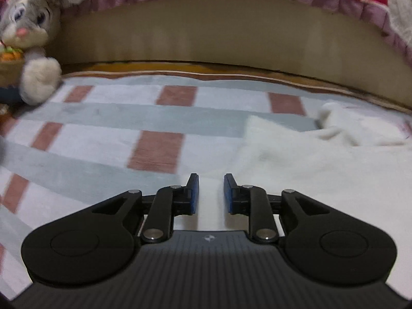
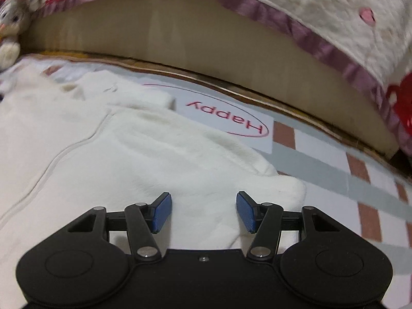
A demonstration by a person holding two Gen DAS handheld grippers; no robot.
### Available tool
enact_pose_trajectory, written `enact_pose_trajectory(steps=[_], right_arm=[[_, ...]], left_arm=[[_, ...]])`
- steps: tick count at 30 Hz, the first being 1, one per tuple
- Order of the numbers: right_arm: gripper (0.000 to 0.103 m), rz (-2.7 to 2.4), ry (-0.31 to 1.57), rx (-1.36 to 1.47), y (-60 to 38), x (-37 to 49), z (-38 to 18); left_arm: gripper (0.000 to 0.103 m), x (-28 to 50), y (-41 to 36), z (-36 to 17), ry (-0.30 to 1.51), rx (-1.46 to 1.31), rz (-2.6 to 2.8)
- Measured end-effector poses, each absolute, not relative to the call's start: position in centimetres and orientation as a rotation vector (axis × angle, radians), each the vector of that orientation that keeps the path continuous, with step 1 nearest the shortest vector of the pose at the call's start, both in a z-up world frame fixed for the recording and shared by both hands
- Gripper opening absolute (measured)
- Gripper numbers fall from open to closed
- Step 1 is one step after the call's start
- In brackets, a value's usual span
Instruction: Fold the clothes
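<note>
On the bed [image 2: 322, 159], over its checked cover of grey, white and reddish squares, a white fleecy garment [image 2: 134, 149] lies spread out and rumpled, one bunched part reaching toward the headboard [image 2: 206, 43]. Beside that part a white patch with the word "Happy" [image 2: 226, 114] inside a red oval shows on the cover. The right tool [image 2: 204, 212] hangs over the garment near its edge, pointing downward, its blue pads well apart and nothing between them. The left tool [image 1: 211, 193] sits at the garment's [image 1: 309, 159] other edge, where fleece meets checked cover; its pads stand close together with a narrow gap, and no cloth is pinched there. At the far corner of the bed, against the headboard, a grey and white plush rabbit [image 1: 28, 31] sits. A quilt [image 2: 322, 7] with a purple frill drapes over the headboard's top.
</note>
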State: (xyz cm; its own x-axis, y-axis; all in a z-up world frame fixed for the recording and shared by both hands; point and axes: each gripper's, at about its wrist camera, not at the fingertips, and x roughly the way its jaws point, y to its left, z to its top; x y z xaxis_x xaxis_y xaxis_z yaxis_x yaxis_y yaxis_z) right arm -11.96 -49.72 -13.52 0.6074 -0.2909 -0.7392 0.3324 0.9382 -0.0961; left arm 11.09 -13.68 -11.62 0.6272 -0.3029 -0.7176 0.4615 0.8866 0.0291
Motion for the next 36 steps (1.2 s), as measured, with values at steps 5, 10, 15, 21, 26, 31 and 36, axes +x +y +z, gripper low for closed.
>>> enact_pose_trajectory(steps=[5, 10, 15, 21, 26, 31, 36], right_arm=[[0.062, -0.486, 0.752, 0.295, -55.1, -13.4, -13.3], [0.067, -0.516, 0.702, 0.541, -59.5, -15.1, -13.9], [0.067, -0.588, 0.688, 0.706, -61.6, -16.6, -15.5], [0.067, -0.482, 0.713, 0.810, -61.9, -15.8, -17.7], [0.027, -0.411, 0.744, 0.690, -59.3, -15.7, -16.4], [0.021, -0.473, 0.742, 0.438, -56.1, -15.2, -14.6], [0.051, -0.495, 0.692, 0.487, -57.0, -14.9, -15.6]], left_arm=[[0.024, 9.8, -13.1, -10.6, 0.757, 0.236, -0.563], [0.048, 9.7, -14.1, -11.3, 0.773, 0.278, -0.620], [0.058, 12.9, -13.6, -11.6, 0.784, 0.219, -0.589], [0.058, 13.9, -14.1, -11.7, 0.785, 0.131, -0.645], [0.055, 13.2, -12.8, -11.1, 0.705, 0.080, -0.510], [0.063, 13.0, -13.7, -11.1, 0.755, 0.088, -0.673], [0.071, 12.9, -18.7, -13.0, 0.811, 0.380, -0.741]])
